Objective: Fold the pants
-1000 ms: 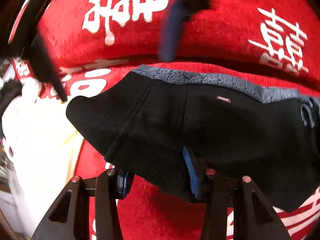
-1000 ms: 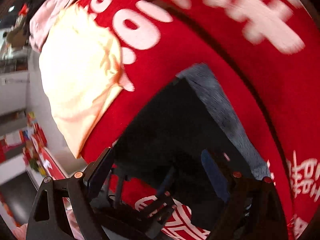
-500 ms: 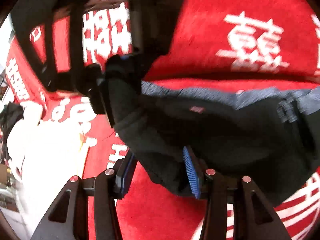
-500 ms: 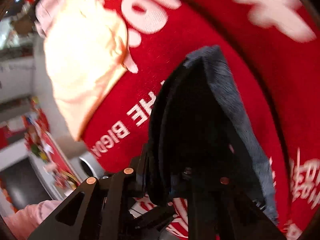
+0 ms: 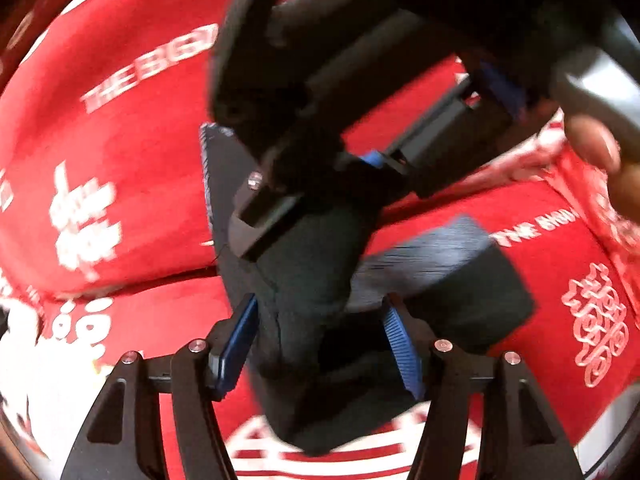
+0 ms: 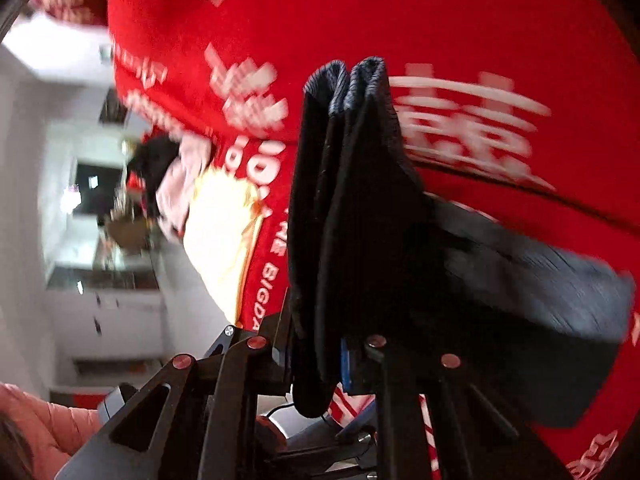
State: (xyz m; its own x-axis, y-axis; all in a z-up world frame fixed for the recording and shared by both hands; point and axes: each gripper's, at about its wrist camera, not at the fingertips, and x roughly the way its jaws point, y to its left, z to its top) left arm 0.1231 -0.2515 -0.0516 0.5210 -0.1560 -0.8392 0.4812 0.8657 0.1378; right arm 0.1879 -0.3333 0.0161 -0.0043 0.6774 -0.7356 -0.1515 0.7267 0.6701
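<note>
The right gripper [image 6: 316, 354] is clenched on the pants' [image 6: 360, 208] lifted fold, apparently directly above the left gripper [image 5: 320, 344], whose spread jaws straddle the fabric.

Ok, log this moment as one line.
task: fold pants | right tongs: shut on pants, lifted | left tongs: open, astride pants | surface: red cloth
</note>
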